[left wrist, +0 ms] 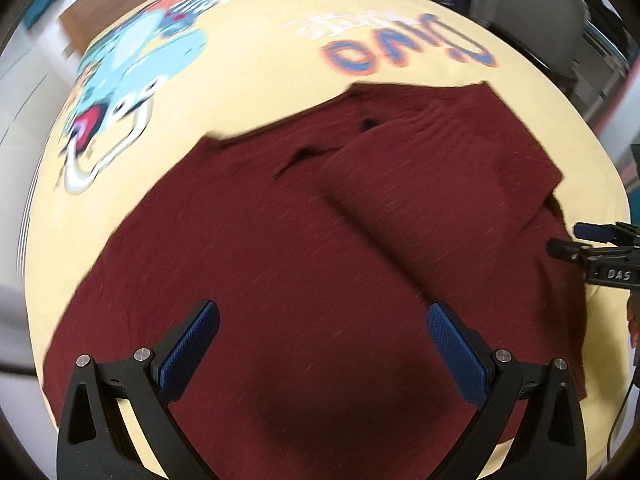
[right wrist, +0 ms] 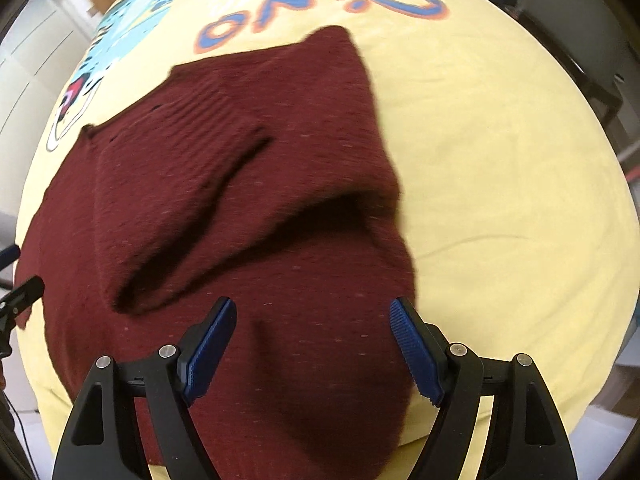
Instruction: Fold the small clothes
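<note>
Here, rumpled maroon knit sweater (right wrist: 248, 216), ribbed folds.

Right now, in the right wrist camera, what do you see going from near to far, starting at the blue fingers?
Right hand-held gripper, open → dark red sweater with a fold laid over it → the word "Dino" printed on the yellow cloth.

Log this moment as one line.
left tool: open, empty | right tool: open, empty | maroon garment: partly folded on yellow cloth
</note>
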Motion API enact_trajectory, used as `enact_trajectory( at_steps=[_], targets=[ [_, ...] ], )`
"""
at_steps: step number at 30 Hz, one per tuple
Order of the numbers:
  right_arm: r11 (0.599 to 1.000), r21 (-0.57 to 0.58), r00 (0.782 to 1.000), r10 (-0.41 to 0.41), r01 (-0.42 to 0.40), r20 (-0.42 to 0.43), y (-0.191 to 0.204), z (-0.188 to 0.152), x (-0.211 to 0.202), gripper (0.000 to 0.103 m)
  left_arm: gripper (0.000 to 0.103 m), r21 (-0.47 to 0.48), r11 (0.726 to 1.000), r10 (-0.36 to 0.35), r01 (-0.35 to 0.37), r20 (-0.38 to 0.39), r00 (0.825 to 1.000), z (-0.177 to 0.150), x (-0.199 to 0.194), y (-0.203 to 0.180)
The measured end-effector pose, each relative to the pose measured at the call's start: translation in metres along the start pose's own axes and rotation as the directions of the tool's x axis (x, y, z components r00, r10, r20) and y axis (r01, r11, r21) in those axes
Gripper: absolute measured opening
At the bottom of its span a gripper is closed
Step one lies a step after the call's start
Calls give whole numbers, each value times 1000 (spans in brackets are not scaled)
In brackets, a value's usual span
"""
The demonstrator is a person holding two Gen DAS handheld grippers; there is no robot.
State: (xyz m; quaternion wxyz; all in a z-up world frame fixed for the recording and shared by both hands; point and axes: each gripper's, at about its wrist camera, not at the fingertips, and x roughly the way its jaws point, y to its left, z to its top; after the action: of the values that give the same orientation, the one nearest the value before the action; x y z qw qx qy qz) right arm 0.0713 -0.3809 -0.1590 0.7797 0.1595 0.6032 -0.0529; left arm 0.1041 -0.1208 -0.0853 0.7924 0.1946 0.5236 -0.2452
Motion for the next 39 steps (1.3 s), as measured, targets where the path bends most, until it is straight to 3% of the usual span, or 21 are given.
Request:
enact_trajectory(
  at_steps=[11,19,24,28,30,31,32,34,39],
  targets=[
    [997,71,1000,16,-17,8,-39,-6,-1,80,102,179,984,23,-17,-27,999,44,37,-79],
    [991,123,999,47,-45,-15,-59,-16,6,80,102,267,964,36,-9,-99,994,49,77,-106],
    [991,127,998,55,-52,-21,-65,-22,6,80,102,275,959,116,-72,-147,982,57,110,-104],
    [992,120,998,52,-49,-23,-65,-25,5,80,75,197,979,98,-62,-180,979,68,123,-85],
    [992,115,998,49,-45,-28,-63,-23,7,80,41,160,987,29,2,-194,981,73,123,-73],
    [993,113,998,46,-42,-30,-64,-24,6,80,14,152,988,26,4,-192,981,75,121,-68],
    [993,112,999,45,-41,-31,-64,-25,6,80,13,145,989,43,-15,-188,981,77,120,-62],
    [993,111,999,43,-39,-33,-64,-26,6,80,13,106,994,4,13,-155,988,81,109,-46],
    [994,103,998,42,-38,-36,-53,-19,12,80,13,-53,998,-30,30,-15,999,71,67,-2]
  ],
)
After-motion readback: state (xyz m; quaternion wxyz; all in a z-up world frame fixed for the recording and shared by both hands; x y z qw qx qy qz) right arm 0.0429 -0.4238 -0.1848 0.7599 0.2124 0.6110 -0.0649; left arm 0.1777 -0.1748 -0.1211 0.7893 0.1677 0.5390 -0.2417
